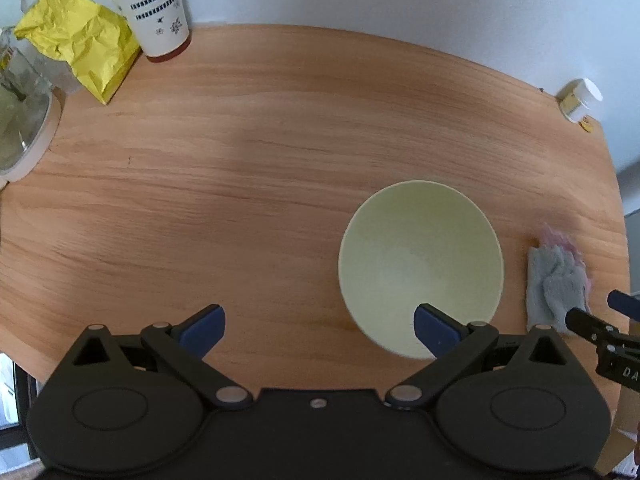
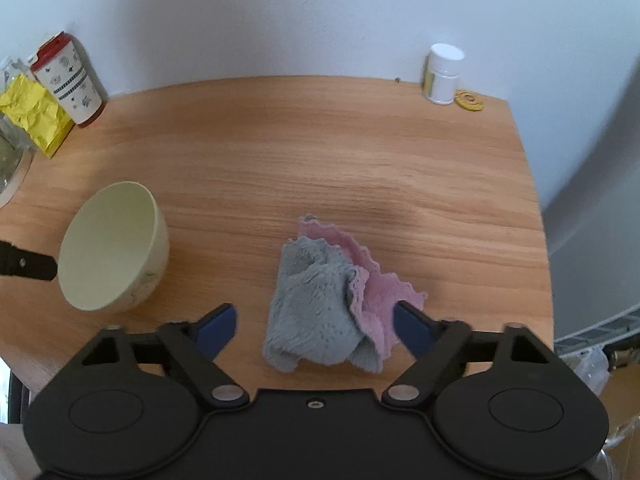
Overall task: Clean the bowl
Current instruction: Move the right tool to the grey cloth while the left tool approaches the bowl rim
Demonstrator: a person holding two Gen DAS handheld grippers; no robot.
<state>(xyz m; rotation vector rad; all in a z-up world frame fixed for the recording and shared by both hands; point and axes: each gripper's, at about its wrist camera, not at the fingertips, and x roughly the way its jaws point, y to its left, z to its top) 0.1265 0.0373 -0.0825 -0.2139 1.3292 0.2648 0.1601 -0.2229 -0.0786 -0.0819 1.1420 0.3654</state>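
Observation:
A pale yellow-green bowl [image 1: 420, 268] stands upright on the wooden table [image 1: 240, 160], empty inside. My left gripper [image 1: 318, 330] is open, above the table just left of the bowl; its right finger overlaps the bowl's near rim. A crumpled grey and pink cloth [image 2: 332, 300] lies on the table right of the bowl [image 2: 112, 246]. My right gripper [image 2: 314, 330] is open and hovers over the cloth's near end, fingers on either side of it. The cloth [image 1: 556, 284] and the right gripper's fingertips [image 1: 580, 320] also show in the left wrist view.
At the back left stand a white patterned cup with red rim [image 1: 154, 8], a crumpled yellow bag [image 1: 84, 46] and clear glass containers [image 1: 20, 112]. A small white bottle [image 2: 442, 74] and a yellow disc [image 2: 470, 100] sit at the back right corner. The table edge runs close on the right.

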